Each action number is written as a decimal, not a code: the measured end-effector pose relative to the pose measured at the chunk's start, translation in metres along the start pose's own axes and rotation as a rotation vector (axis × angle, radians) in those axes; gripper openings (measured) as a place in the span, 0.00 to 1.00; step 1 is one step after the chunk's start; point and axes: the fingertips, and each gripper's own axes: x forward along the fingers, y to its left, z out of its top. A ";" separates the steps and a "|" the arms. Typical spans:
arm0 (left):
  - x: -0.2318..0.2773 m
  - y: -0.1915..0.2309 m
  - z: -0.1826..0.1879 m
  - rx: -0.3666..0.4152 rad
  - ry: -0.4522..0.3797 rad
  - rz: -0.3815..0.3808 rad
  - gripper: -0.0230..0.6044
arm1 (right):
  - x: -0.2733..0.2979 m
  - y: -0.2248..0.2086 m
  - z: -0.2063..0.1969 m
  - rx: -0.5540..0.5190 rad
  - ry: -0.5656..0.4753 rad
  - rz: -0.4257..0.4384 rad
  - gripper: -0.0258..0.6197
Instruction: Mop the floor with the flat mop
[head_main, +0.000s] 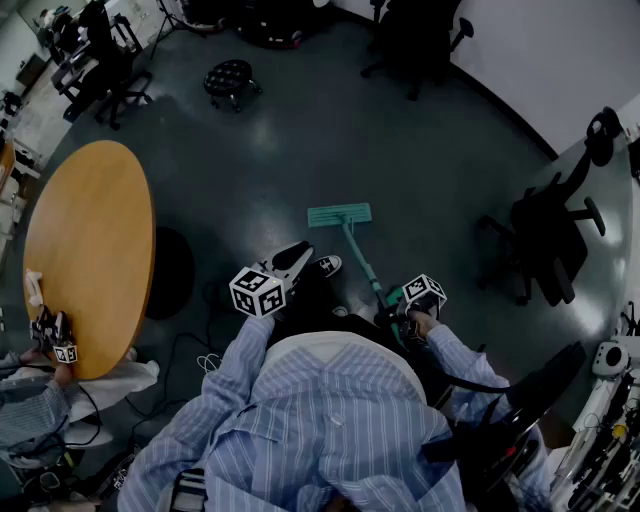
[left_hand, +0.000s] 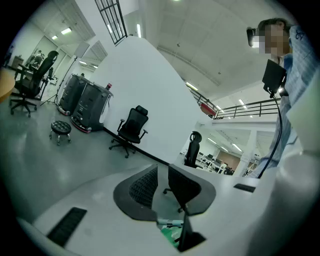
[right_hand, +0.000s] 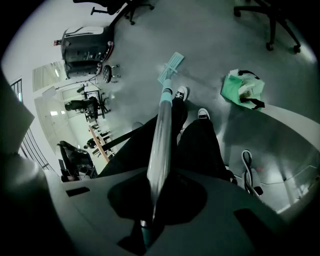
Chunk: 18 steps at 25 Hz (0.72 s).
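The flat mop has a teal head (head_main: 340, 214) lying flat on the dark grey floor just ahead of my feet. Its pale handle (head_main: 362, 262) slants back to my right gripper (head_main: 415, 300), which is shut on it. In the right gripper view the handle (right_hand: 162, 135) runs out from between the jaws of the right gripper (right_hand: 150, 200) down to the mop head (right_hand: 170, 67). My left gripper (head_main: 300, 255) is held level left of the handle and apart from it. The left gripper (left_hand: 161, 172) is open in its own view, with only a chair and floor showing through the gap.
A round wooden table (head_main: 90, 250) stands at the left; another person's gripper (head_main: 55, 335) rests on it. A black office chair (head_main: 545, 240) is at the right, a stool (head_main: 230, 78) and more chairs at the back. A green bag (right_hand: 243, 89) sits on the floor. Cables (head_main: 205, 360) lie beside my left leg.
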 end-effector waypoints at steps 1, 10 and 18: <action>0.000 0.001 0.000 -0.004 -0.005 0.003 0.15 | 0.000 0.000 0.001 -0.002 0.000 0.001 0.12; -0.003 0.004 0.002 -0.007 -0.014 0.015 0.15 | -0.003 0.001 0.002 -0.017 0.014 -0.018 0.12; -0.001 0.002 -0.011 0.005 0.012 0.014 0.15 | -0.004 0.000 0.004 -0.064 0.028 -0.074 0.12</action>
